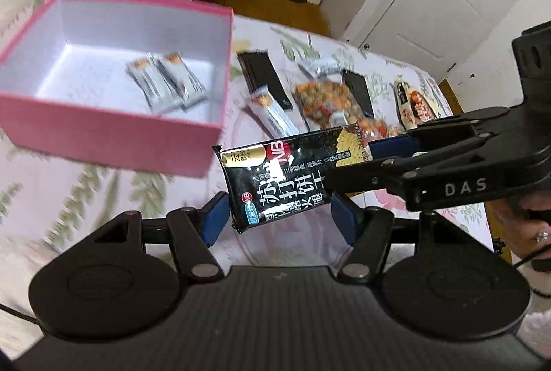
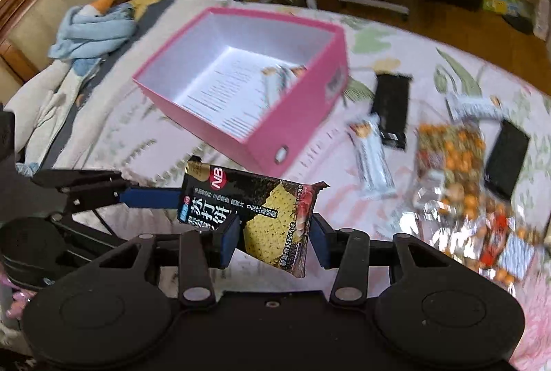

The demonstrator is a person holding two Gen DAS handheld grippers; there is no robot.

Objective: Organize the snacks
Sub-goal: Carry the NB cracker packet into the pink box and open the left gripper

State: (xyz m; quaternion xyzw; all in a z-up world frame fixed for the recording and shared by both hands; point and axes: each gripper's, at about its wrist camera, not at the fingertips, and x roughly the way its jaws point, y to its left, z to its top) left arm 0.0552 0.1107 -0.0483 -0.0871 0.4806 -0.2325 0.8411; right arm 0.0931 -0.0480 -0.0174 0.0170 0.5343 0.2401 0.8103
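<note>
Right gripper (image 2: pixel 272 235): blue pads pinch the lower part of a black soda-cracker packet (image 2: pixel 251 216), held in the air above the floral bedspread (image 2: pixel 103 144). Left gripper (image 1: pixel 280 216): pads sit at either side of the same packet (image 1: pixel 286 175), apparently touching or nearly so; cannot tell whether they bear on it. In the left wrist view the right gripper (image 1: pixel 375 150) enters from the right and holds the packet's far end, so both tools meet on one packet. Packet long axis runs roughly between the two grippers. Pink box (image 1: pixel 113 126) lies forward and to the left of the packet, open side up, with two silver snack sticks (image 1: pixel 165 82) on its white floor. Left arm is the nearer to the box. Loose on the bedspread to the right: another silver stick (image 2: pixel 372 157), two black packets (image 2: pixel 391 109), a mixed-nut bag (image 2: pixel 458 164). Judgement: mid-handover, box next.
</note>
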